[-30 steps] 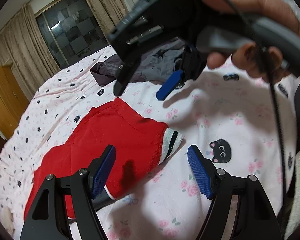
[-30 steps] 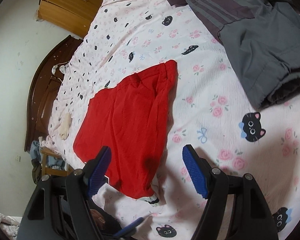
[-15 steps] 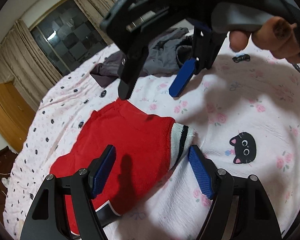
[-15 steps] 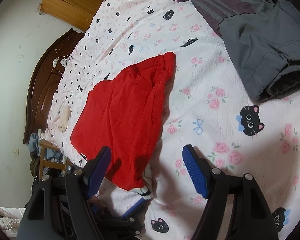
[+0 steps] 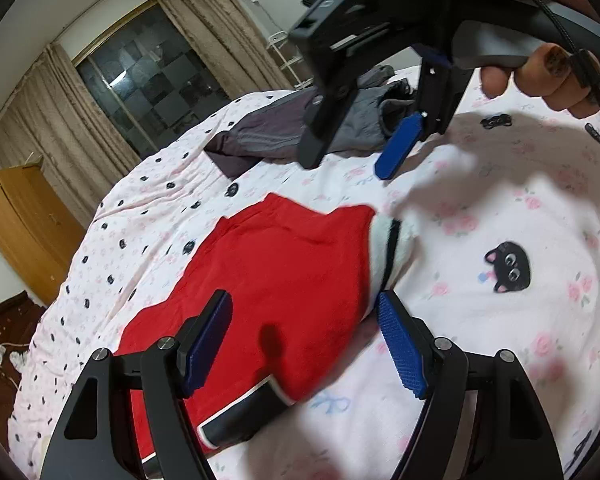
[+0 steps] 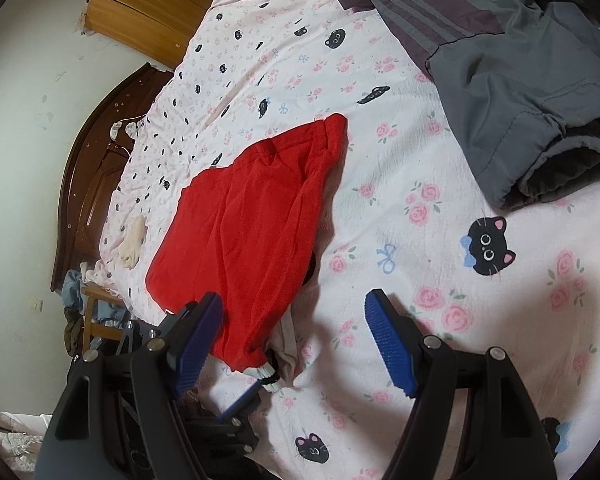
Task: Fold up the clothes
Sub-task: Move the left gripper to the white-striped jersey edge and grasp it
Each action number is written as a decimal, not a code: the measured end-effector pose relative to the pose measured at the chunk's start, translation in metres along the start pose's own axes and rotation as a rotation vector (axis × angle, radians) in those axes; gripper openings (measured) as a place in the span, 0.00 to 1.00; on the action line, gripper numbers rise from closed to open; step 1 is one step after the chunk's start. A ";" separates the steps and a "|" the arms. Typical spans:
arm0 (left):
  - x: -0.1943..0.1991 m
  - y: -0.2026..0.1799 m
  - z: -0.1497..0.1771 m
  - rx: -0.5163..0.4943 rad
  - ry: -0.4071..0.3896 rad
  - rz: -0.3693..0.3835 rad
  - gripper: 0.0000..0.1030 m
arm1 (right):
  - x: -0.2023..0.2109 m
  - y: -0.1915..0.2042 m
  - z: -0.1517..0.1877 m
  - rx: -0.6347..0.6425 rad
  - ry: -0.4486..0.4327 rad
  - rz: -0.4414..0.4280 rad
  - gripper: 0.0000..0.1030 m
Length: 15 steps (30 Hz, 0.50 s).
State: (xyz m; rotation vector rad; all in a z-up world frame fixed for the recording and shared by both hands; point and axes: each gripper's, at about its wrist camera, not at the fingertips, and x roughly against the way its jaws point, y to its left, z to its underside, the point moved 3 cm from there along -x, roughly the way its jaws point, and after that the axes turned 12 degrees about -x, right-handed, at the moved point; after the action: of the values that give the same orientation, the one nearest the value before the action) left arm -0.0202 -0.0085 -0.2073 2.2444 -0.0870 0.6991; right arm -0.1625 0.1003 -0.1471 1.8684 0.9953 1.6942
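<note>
Left wrist: red garment (image 5: 284,292) edge, open bedsheet (image 5: 500,320) beside.

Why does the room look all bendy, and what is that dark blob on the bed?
Left wrist view: the fisheye lens curves the curtains, and the right gripper, close up, looks huge; its shadow greys the bedsheet. Right wrist view: the headboard bows; a soft shadow lies on the sheet at lower right.

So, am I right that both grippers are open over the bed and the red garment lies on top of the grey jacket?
Not quite. Both the left gripper and right gripper are open, but the red garment lies on the cat-print bedsheet, well apart from the grey jacket. The right wrist view shows it.
</note>
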 end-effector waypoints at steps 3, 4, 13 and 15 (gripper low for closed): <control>-0.002 -0.001 -0.001 -0.015 0.010 -0.021 0.69 | -0.003 0.000 0.001 0.002 0.010 -0.003 0.73; -0.002 -0.001 -0.002 -0.027 0.006 -0.035 0.69 | -0.004 0.000 0.002 0.003 0.013 -0.003 0.73; -0.002 -0.009 -0.008 -0.078 -0.003 -0.052 0.69 | -0.032 0.002 0.008 -0.040 0.143 -0.058 0.73; -0.002 -0.010 -0.007 -0.074 -0.002 -0.044 0.69 | -0.042 0.005 0.012 -0.040 0.186 -0.059 0.73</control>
State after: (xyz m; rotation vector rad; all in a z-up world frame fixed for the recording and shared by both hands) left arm -0.0220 0.0031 -0.2107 2.1699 -0.0626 0.6597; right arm -0.1500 0.0678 -0.1737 1.6632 1.0686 1.8649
